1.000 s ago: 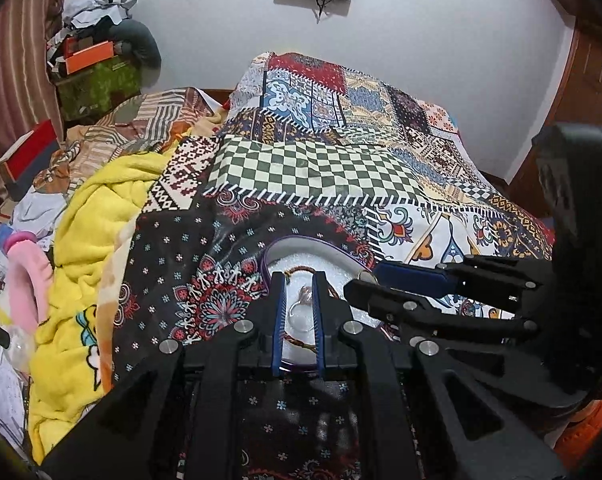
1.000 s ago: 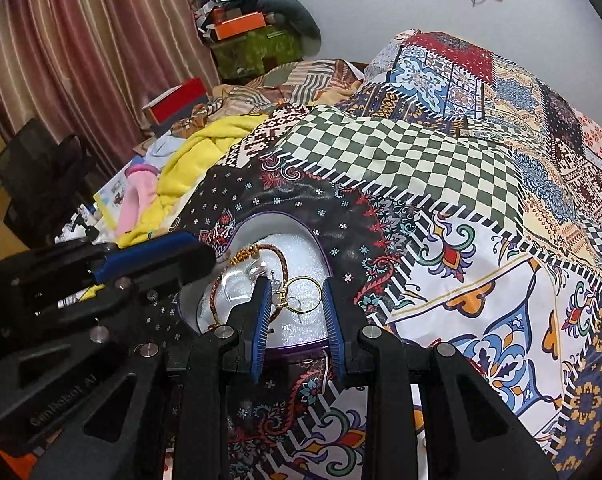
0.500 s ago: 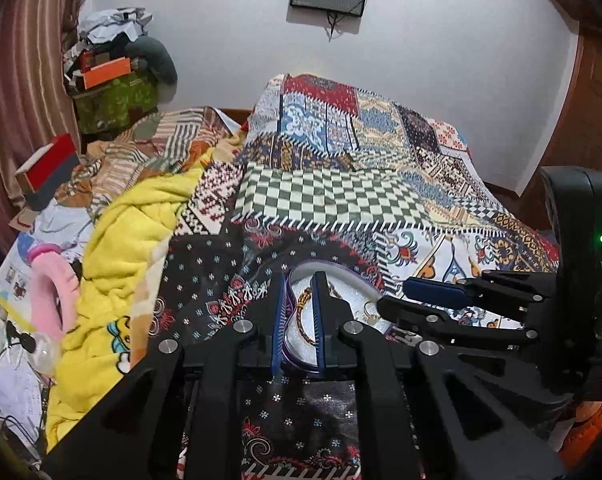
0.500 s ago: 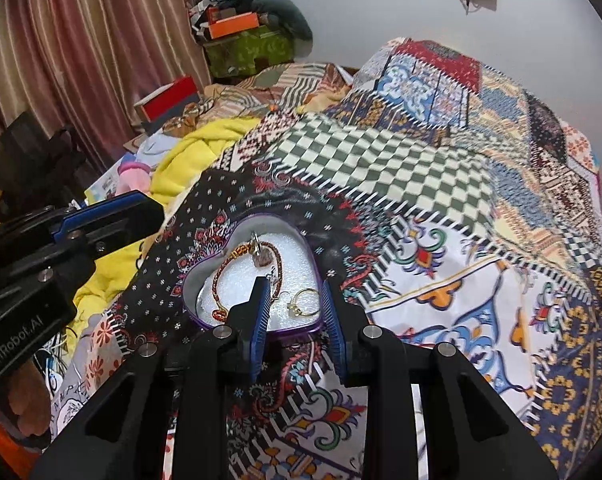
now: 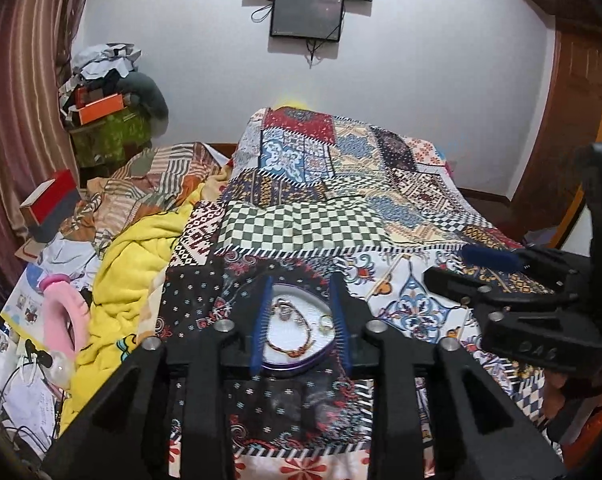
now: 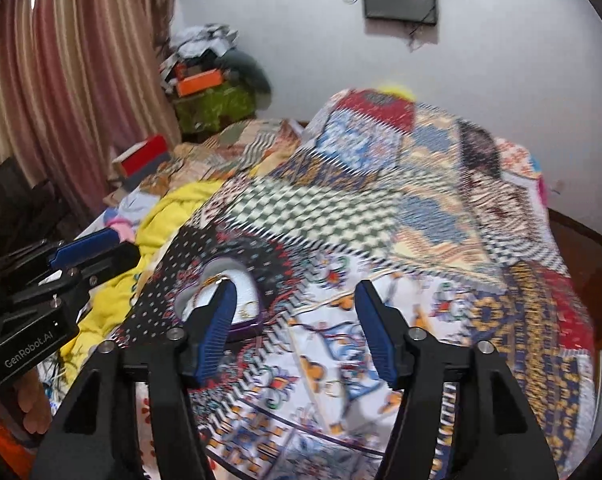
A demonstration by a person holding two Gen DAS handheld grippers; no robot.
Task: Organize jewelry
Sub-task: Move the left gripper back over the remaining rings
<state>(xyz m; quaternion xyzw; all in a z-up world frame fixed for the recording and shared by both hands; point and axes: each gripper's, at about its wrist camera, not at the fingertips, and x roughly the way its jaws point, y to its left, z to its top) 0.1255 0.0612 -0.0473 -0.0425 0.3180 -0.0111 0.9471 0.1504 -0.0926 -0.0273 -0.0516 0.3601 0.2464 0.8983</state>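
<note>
**Both grippers hover wide over the heart-shaped tin**

The heart-shaped tin [image 5: 297, 362] sits on the dark floral patch of the patchwork bedspread [image 5: 301, 224], and it serves as the landmark. Inside it, on the white lining, lie a red-and-gold bracelet [image 5: 291, 346], a small ring [image 5: 325, 321] toward the tin's right side and a silvery charm [image 5: 283, 311] toward its far edge. The left gripper [image 5: 299, 316] hangs above the tin with its blue-padded fingers spread, one on each side of the tin, holding nothing. The right gripper [image 6: 293, 328] is off to the tin's right, jaws wide apart and empty; its left finger [image 6: 215, 334] overlaps the tin in its own blurred view. A yellow blanket [image 5: 129, 280] is bunched to the tin's left.
</note>
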